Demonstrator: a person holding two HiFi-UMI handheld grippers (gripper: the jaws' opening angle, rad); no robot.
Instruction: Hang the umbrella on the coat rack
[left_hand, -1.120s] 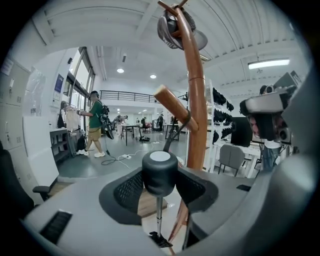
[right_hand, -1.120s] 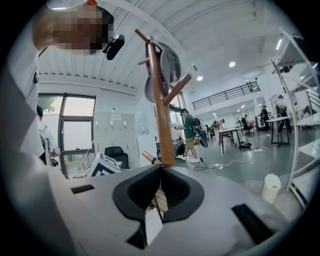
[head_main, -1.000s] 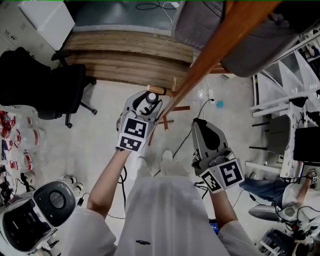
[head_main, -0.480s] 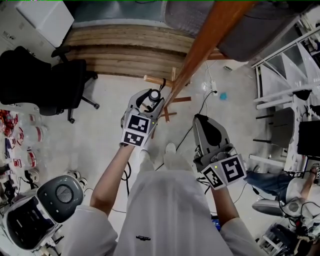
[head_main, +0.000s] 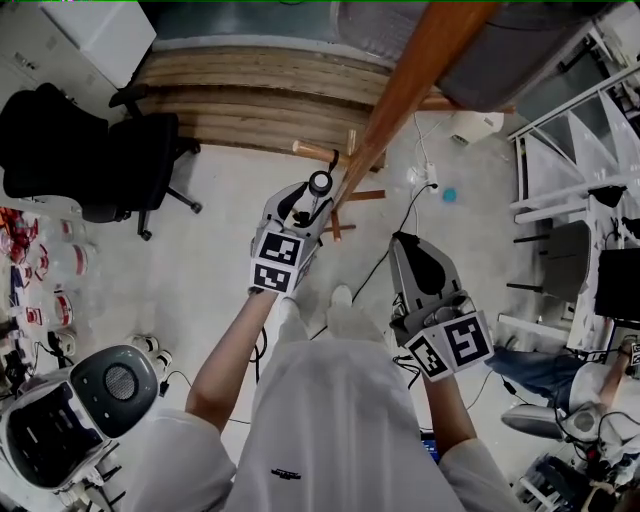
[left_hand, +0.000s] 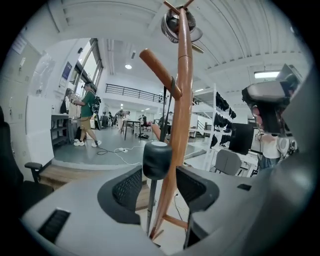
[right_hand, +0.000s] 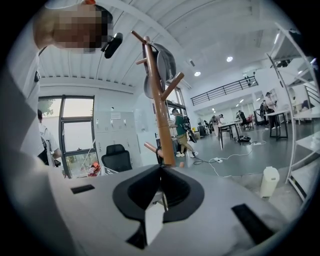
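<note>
Open workshop floor (head_main: 220, 240), with the coat rack (head_main: 400, 95) rising at centre. The umbrella (left_hand: 157, 160) hangs just beside the pole, its strap apparently looped over a side peg (left_hand: 159, 71). The left tool (head_main: 313, 195) is spread around the handle and the right tool (right_hand: 160, 171) is pressed together, empty. Hanging looks done; only withdrawal is left.
</note>
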